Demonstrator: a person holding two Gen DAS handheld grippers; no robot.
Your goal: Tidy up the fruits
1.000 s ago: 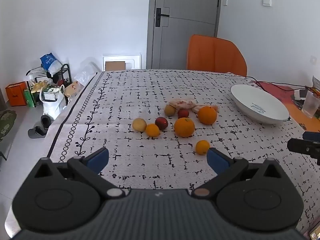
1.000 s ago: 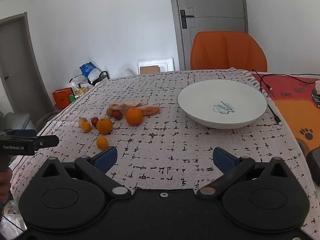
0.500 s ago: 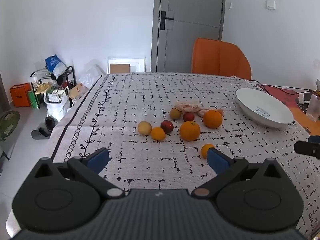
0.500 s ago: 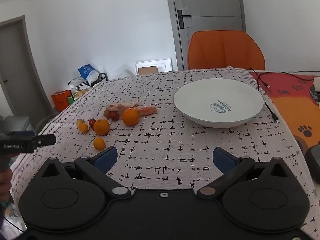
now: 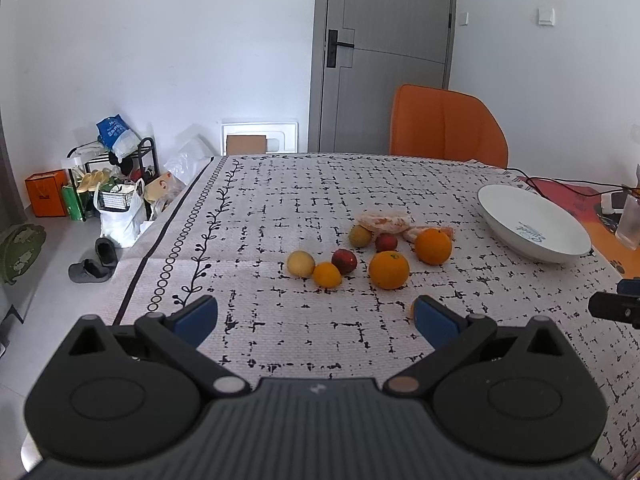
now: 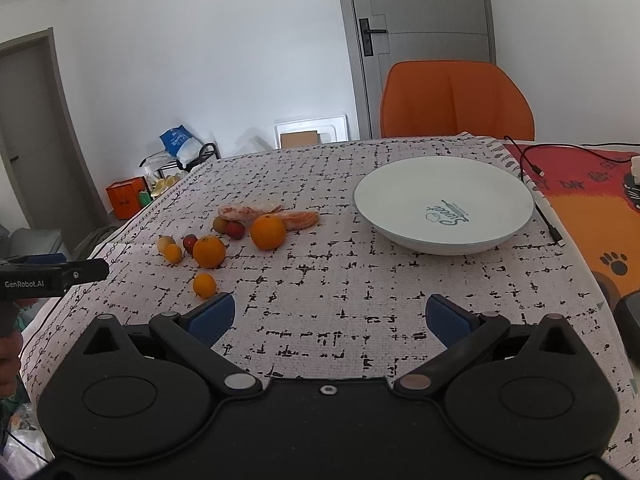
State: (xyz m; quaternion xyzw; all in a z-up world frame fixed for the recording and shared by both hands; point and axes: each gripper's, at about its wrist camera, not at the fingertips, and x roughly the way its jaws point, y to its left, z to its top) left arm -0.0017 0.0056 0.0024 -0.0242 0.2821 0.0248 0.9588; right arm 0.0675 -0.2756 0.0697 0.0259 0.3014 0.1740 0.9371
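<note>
Left claw (image 5: 316, 316): apart, empty | right claw (image 6: 327, 316): apart, empty | fruits (image 6: 209, 251): loose mid-desk, apparently unsorted | plate (image 6: 400, 184): bare near right edge, likely destination.

Both views are bright with soft, even daylight and no glare. Faint, diffuse shadows sit under the fruit (image 5: 388, 270) on the tablecloth (image 5: 280, 208). Focus is sharp throughout. Fisheye distortion bends the door (image 6: 424, 48) and walls, with dark vignetted corners.

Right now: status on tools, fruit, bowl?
Left tool open, empty. Right tool open, empty. Fruit loose on cloth, bowl empty. Path to bowl unobstructed.
</note>
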